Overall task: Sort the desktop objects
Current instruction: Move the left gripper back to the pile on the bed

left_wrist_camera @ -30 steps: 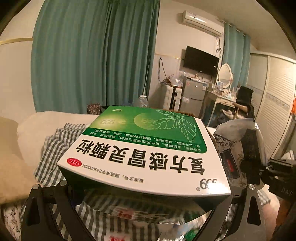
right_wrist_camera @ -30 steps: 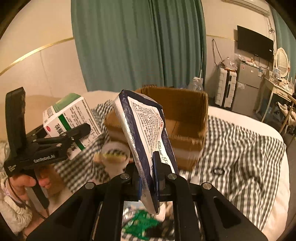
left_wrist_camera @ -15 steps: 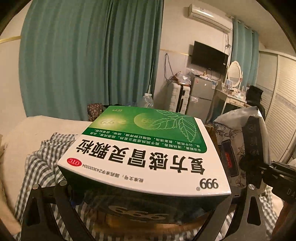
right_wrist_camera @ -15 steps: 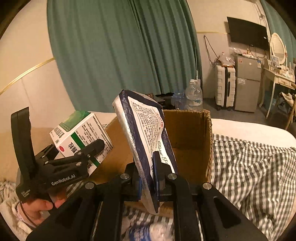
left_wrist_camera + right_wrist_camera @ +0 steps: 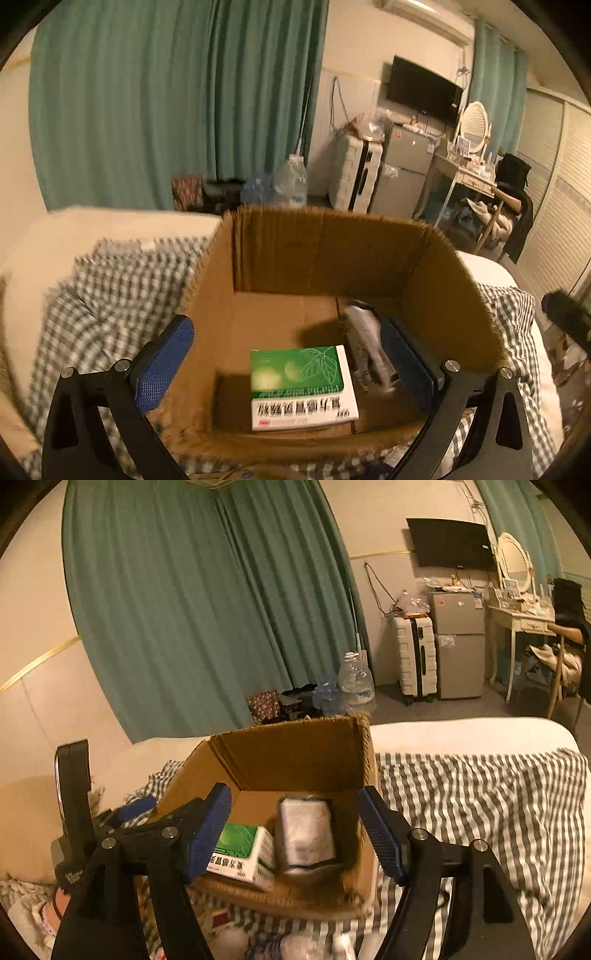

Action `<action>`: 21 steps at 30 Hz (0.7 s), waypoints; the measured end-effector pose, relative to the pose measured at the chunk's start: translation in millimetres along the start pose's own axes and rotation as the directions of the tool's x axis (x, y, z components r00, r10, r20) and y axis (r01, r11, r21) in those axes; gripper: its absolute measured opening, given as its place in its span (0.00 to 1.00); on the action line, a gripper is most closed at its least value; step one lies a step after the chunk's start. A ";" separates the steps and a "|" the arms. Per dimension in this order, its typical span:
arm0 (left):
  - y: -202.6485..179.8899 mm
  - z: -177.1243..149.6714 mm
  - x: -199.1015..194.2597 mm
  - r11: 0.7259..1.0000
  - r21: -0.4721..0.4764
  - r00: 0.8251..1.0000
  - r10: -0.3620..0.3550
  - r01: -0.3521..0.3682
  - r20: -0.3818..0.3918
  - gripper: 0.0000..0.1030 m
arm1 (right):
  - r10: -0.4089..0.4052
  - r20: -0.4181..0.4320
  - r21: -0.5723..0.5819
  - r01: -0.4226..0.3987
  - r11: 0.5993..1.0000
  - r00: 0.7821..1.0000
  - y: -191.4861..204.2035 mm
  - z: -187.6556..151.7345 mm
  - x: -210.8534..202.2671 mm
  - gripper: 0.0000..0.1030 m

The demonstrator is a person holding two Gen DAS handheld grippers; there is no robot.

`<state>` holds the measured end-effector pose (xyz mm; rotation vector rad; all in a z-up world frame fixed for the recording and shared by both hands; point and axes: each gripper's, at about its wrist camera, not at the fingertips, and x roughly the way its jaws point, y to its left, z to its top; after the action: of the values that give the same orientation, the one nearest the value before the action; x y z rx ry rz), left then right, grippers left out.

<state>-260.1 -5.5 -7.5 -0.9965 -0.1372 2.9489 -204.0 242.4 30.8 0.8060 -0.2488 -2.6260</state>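
Note:
A brown cardboard box (image 5: 325, 243) (image 5: 295, 749) stands open on the checked bedspread. Inside lie a green-and-white medicine box (image 5: 301, 386) (image 5: 242, 851) and a silver-blue pouch (image 5: 365, 343) (image 5: 306, 830) to its right. My left gripper (image 5: 284, 365) is open and empty above the box's near side. My right gripper (image 5: 295, 834) is open and empty above the box. The left gripper's body (image 5: 74, 812) shows at the left of the right wrist view.
The grey-and-white checked bedspread (image 5: 480, 805) covers the bed around the box. Small loose items (image 5: 280, 945) lie in front of the box. Water bottles (image 5: 354, 686), a suitcase (image 5: 413, 661) and a small fridge (image 5: 458, 646) stand on the floor beyond.
Both grippers have opened. The medicine box has left the left gripper and the pouch has left the right gripper; both now lie inside the cardboard box.

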 end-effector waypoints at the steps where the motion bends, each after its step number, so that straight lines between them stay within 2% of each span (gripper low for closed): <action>1: -0.8 0.1 -13.8 1.000 0.002 1.000 -0.005 0.005 0.028 1.00 | -0.007 0.002 -0.011 0.007 1.000 1.000 2.4 -3.0 -7.7 0.69; 4: 0.2 -4.0 -47.2 1.000 -0.004 0.998 -0.029 0.029 0.047 1.00 | -0.030 0.004 -0.048 0.030 0.998 1.000 10.2 -16.1 -32.0 0.69; 7: 5.3 -20.8 -79.4 1.000 0.003 0.998 -0.031 0.030 0.057 1.00 | -0.009 0.000 -0.053 0.009 0.999 1.000 17.7 -29.0 -55.9 0.69; 9: 8.5 -34.9 -97.3 1.000 0.022 0.998 -0.004 0.003 0.057 1.00 | -0.004 -0.003 -0.060 0.004 0.998 1.000 22.3 -41.7 -71.1 0.69; 13: 17.4 -84.6 -127.0 0.997 0.062 0.998 0.050 -0.053 0.042 1.00 | -0.016 -0.033 -0.087 0.013 0.996 0.999 33.1 -73.3 -85.6 0.69; 17: 30.3 -142.5 -131.3 0.993 0.057 0.994 0.105 -0.104 -0.016 1.00 | -0.021 -0.092 -0.118 0.010 0.993 0.996 42.3 -112.8 -82.3 0.69; 21: 42.2 -191.0 -107.0 0.994 0.029 0.986 0.109 -0.107 -0.124 1.00 | -0.038 -0.152 -0.146 0.015 0.989 0.988 45.5 -144.9 -66.5 0.69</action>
<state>-59.0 -38.7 -97.9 -1.2200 -0.0495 2.9642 -56.8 219.9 -42.1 0.9615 -0.0050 -2.5545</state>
